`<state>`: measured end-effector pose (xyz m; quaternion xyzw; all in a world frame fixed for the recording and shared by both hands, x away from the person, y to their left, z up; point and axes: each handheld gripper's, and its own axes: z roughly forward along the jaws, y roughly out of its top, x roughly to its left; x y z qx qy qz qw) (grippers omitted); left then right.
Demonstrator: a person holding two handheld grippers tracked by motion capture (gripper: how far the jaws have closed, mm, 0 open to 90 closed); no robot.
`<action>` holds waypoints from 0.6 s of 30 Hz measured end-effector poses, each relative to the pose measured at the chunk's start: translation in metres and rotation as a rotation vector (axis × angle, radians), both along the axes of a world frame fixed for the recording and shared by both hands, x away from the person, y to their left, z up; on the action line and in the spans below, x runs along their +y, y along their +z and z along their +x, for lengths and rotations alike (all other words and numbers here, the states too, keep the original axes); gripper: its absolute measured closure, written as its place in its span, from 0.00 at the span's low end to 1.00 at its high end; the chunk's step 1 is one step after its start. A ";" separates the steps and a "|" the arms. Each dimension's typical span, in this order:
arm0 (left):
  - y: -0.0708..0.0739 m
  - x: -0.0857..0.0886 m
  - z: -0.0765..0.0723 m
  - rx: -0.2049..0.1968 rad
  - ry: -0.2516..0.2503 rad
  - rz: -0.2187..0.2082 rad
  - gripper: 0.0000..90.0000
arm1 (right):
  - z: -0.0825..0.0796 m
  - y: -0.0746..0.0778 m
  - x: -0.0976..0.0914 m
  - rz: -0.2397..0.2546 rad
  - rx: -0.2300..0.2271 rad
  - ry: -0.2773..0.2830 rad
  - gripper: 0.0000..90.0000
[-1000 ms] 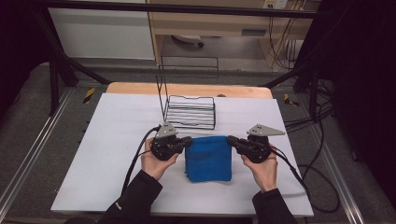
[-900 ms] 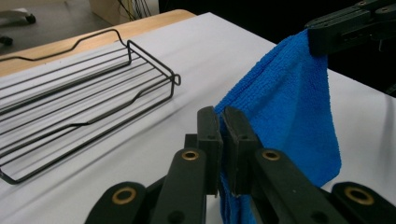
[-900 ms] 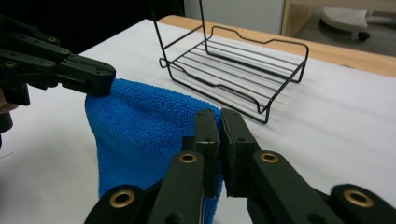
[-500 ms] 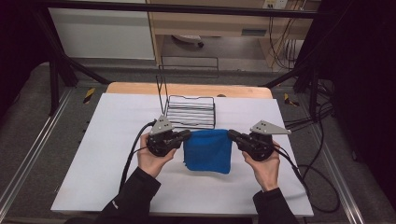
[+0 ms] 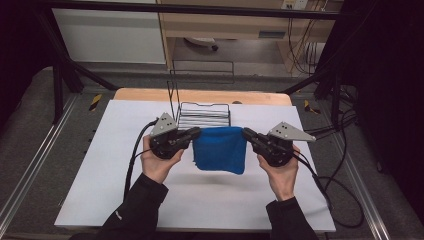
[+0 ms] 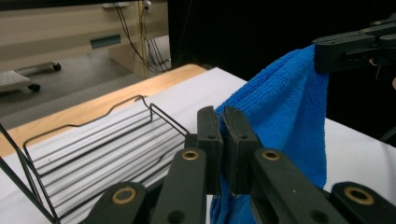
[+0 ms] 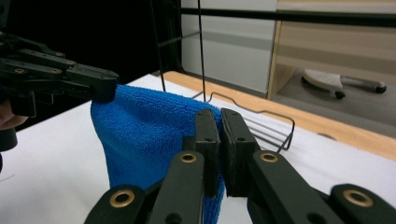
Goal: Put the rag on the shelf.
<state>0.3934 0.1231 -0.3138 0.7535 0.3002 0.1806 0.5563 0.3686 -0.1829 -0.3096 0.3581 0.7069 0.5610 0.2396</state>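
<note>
A laboratory recording station. A white-covered table [image 5: 100, 190] with a bare wooden edge at the far side stands inside a frame of dark metal struts [image 5: 60, 75], with aluminium rails [image 5: 30, 170] on the grey floor at either side. Bundled cables [image 5: 300, 45] hang beside plain wooden cabinets [image 5: 225, 22], and yellow-black hazard tape [image 5: 95, 101] marks the floor; an instrumented workspace, not a home.
</note>
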 end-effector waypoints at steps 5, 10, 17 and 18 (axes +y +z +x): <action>0.008 0.005 0.002 -0.017 0.011 -0.025 0.96 | 0.001 0.007 0.005 0.004 -0.033 -0.009 0.96; 0.016 0.011 0.004 -0.031 0.023 -0.058 0.96 | 0.002 0.015 0.010 0.016 -0.067 -0.010 0.96; 0.028 0.016 0.007 -0.058 0.045 -0.088 0.96 | 0.006 0.024 0.016 0.029 -0.096 -0.018 0.96; 0.029 0.016 0.008 -0.061 0.048 -0.095 0.96 | 0.007 0.026 0.016 0.033 -0.101 -0.019 0.96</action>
